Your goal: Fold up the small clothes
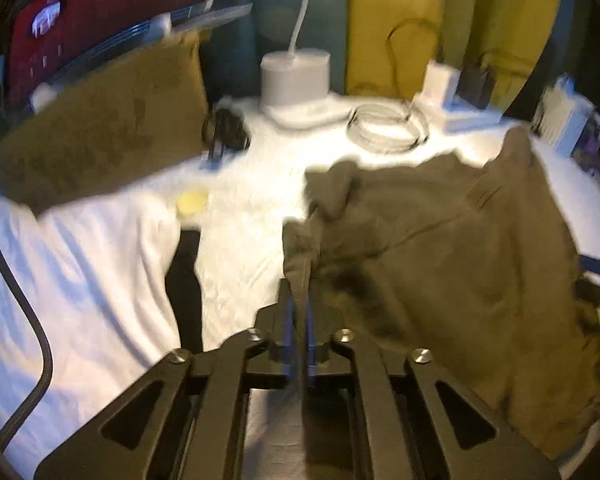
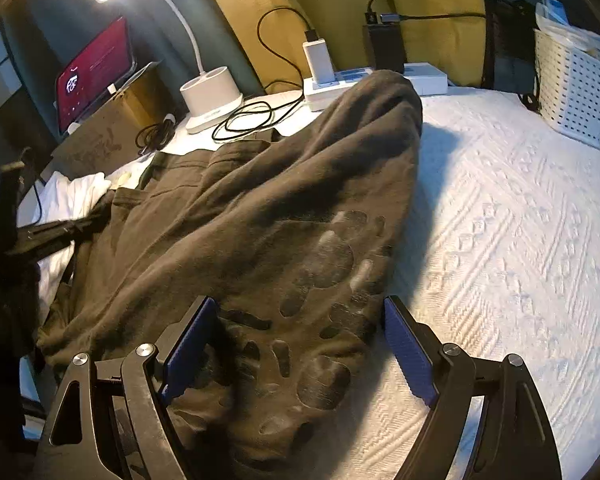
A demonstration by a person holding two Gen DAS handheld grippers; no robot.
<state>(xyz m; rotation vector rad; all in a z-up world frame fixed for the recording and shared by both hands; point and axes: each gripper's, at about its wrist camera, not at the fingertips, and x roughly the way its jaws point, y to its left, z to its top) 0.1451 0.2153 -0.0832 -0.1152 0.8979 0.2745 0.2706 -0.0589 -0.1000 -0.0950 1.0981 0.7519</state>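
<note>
A dark brown garment point(image 1: 440, 248) lies crumpled on the white bedspread point(image 1: 80, 260). In the left wrist view my left gripper point(image 1: 300, 304) is shut on a bunched edge of it, and a strip of cloth runs up from between the pads. The right wrist view shows the garment point(image 2: 260, 200) heaped, with a faded print facing up. My right gripper point(image 2: 300, 340) stands open over that printed part, its blue pads point(image 2: 192, 344) wide apart on either side of the cloth and not pressing it. The left gripper point(image 2: 88, 220) appears at the far left, at the garment's edge.
At the back stand a white lamp base point(image 2: 212, 96), a coiled black cable point(image 2: 248, 118) and a power strip with chargers point(image 2: 320, 80). A red-screened tablet point(image 2: 96, 72) leans on a brown box point(image 1: 100, 140). A white basket point(image 2: 572, 80) sits far right.
</note>
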